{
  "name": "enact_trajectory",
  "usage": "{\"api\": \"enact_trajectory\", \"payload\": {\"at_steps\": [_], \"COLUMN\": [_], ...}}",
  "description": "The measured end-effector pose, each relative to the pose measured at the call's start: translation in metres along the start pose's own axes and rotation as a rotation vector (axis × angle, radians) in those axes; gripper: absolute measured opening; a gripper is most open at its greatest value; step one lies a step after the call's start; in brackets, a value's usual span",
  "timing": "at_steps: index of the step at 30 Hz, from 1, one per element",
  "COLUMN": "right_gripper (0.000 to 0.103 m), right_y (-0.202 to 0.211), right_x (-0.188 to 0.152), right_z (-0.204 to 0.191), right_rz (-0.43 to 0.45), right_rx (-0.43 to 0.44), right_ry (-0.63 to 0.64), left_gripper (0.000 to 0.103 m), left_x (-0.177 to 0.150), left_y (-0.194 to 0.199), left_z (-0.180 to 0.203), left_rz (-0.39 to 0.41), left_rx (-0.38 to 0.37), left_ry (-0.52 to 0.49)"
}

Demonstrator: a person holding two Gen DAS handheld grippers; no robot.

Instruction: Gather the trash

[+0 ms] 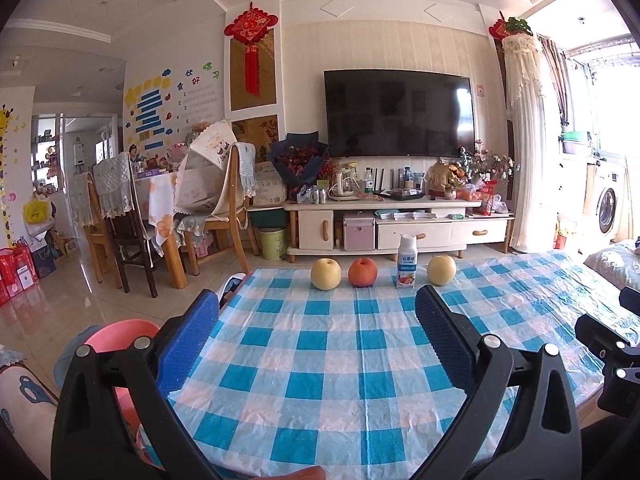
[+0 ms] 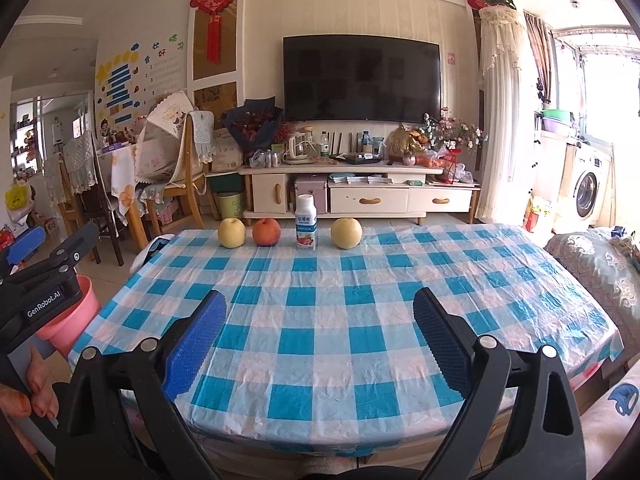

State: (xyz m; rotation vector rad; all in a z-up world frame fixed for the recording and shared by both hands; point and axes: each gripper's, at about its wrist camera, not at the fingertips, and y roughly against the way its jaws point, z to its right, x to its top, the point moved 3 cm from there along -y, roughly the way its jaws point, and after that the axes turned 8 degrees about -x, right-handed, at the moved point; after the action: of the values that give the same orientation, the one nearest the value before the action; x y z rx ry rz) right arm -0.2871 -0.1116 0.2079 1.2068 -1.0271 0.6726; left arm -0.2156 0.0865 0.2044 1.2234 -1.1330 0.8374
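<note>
A white yogurt bottle (image 1: 407, 262) (image 2: 306, 222) stands upright at the far edge of a table with a blue-and-white checked cloth (image 1: 320, 360) (image 2: 340, 320). In line with it sit a yellow pear (image 1: 326, 273) (image 2: 231, 232), a red apple (image 1: 363, 272) (image 2: 266, 231) and another yellow pear (image 1: 441, 270) (image 2: 346, 233). My left gripper (image 1: 316, 312) hangs open over the near left part of the table, nothing between its blue pads. My right gripper (image 2: 320, 312) is open over the near edge, also empty. A pink bin (image 1: 120, 336) (image 2: 74, 316) stands on the floor at the table's left.
Behind the table stand a cream TV cabinet (image 1: 400, 224) crowded with items and a wall TV (image 2: 362, 78). A dining table with wooden chairs (image 1: 224, 216) is at the left, a green bin (image 1: 272, 242) by the cabinet. A patterned cushion (image 2: 592, 264) lies at the right.
</note>
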Motion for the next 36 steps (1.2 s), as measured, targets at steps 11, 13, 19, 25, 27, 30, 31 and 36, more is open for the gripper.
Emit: {"api": "enact_trajectory", "payload": {"at_steps": [11, 13, 19, 25, 27, 30, 31, 36], "right_gripper": [0.094, 0.094, 0.094, 0.094, 0.094, 0.094, 0.094, 0.094], "right_y": [0.001, 0.001, 0.001, -0.004, -0.009, -0.015, -0.017, -0.03], "right_x": [0.0, 0.0, 0.0, 0.0, 0.0, 0.0, -0.001, -0.003], "right_z": [0.0, 0.0, 0.0, 0.002, 0.002, 0.003, 0.002, 0.0], "right_rz": [0.005, 0.005, 0.004, -0.005, -0.009, -0.015, -0.019, -0.034], "right_rx": [-0.004, -0.006, -0.006, -0.003, -0.003, -0.003, -0.003, 0.001], "right_ry": [0.004, 0.005, 0.005, 0.015, 0.02, 0.025, 0.026, 0.036], "left_gripper": [0.099, 0.099, 0.099, 0.099, 0.099, 0.099, 0.099, 0.099], "left_x": [0.0, 0.001, 0.001, -0.003, -0.004, -0.007, -0.007, -0.013], "left_y": [0.002, 0.002, -0.001, -0.009, -0.012, -0.017, -0.018, -0.031], "left_z": [0.002, 0.003, 0.003, 0.003, 0.003, 0.003, 0.003, 0.003], "left_rz": [0.002, 0.003, 0.003, -0.008, -0.012, -0.02, -0.023, -0.044], "left_rx": [-0.017, -0.021, -0.033, -0.037, -0.034, -0.038, -0.039, -0.037], "left_ry": [0.006, 0.006, 0.007, 0.003, 0.001, 0.005, 0.007, 0.005]}}
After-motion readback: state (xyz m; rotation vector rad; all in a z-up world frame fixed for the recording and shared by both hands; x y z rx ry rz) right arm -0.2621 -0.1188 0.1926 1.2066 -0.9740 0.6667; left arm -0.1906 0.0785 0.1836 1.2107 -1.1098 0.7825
